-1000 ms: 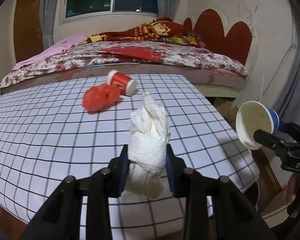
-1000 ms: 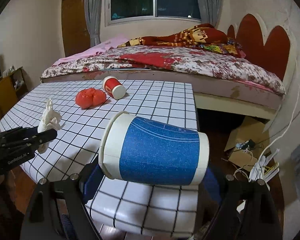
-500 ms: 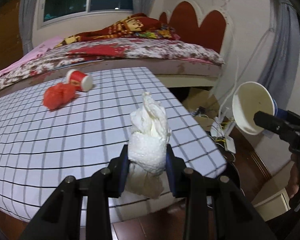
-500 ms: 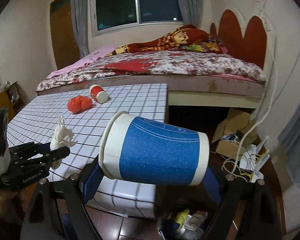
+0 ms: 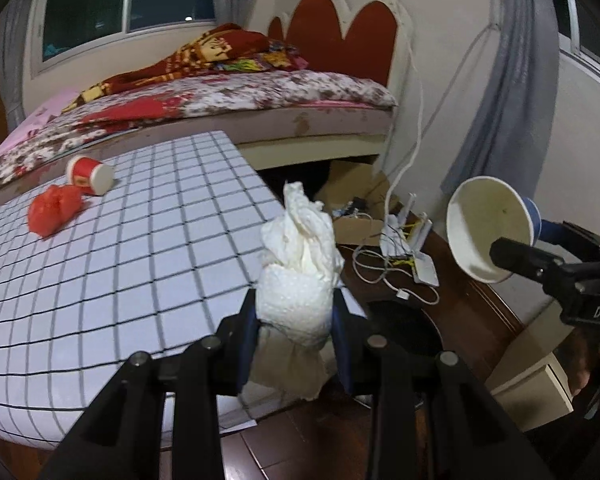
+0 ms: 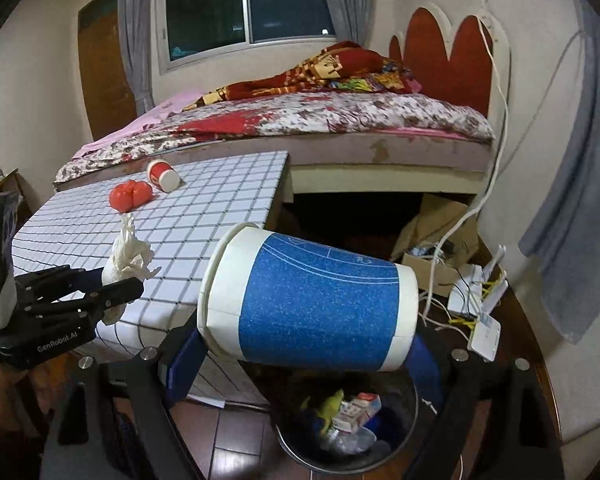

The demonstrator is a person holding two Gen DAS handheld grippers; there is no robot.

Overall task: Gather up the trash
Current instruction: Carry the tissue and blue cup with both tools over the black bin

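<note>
The left gripper [image 5: 296,322] pinches a soft, light tissue wad [image 5: 298,276] mid-body, the right gripper [image 6: 300,354] clamps a crushable blue paper cup [image 6: 312,300] endwise above the trash bin [image 6: 300,446] at near right.

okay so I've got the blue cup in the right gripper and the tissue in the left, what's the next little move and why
Probably open the right gripper to drop the blue cup: in the right wrist view it hangs directly above the bin, which already holds trash. The tissue wad in the left gripper sits at the table's edge, not yet over it.
</note>
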